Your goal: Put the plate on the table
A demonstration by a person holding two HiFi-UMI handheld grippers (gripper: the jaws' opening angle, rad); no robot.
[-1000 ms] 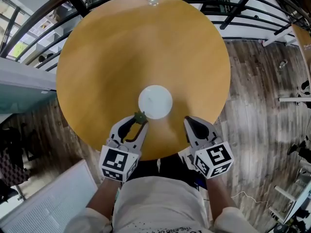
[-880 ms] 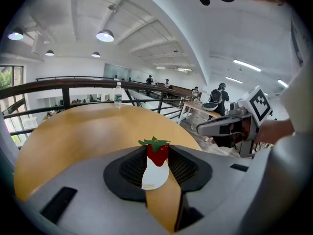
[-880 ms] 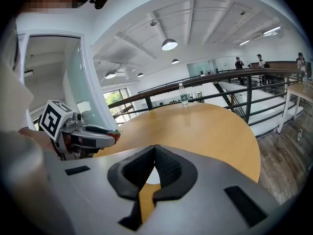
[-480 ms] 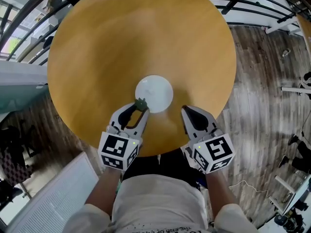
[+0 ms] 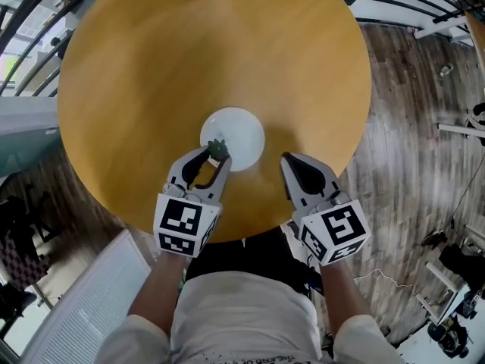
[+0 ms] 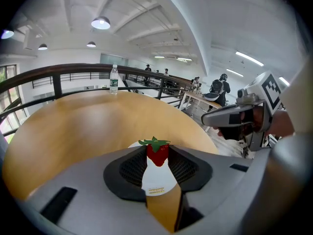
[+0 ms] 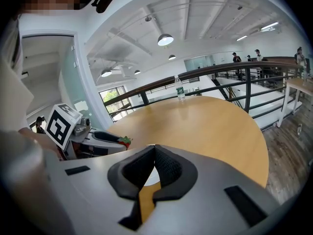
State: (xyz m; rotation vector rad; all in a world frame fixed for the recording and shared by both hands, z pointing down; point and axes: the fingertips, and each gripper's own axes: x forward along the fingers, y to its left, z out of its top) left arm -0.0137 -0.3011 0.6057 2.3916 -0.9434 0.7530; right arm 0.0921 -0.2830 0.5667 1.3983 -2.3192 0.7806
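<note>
While left gripper point(image 5: 217, 152) fingers clamp a strawberry point(image 6: 157, 153) over the plate point(image 5: 242, 130), right gripper point(image 5: 287, 161) fingers together, empty.

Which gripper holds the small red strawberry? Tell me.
The left gripper: its jaws pinch the green-leafed red strawberry by the round white plate; the right gripper is shut on nothing.

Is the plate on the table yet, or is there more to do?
Done: the white plate lies flat on the round wooden table. In hand: the left gripper pinches a strawberry over the plate's near edge; the right gripper is shut and empty. Left: nothing for the plate itself; probably the strawberry gets set down on it.
</note>
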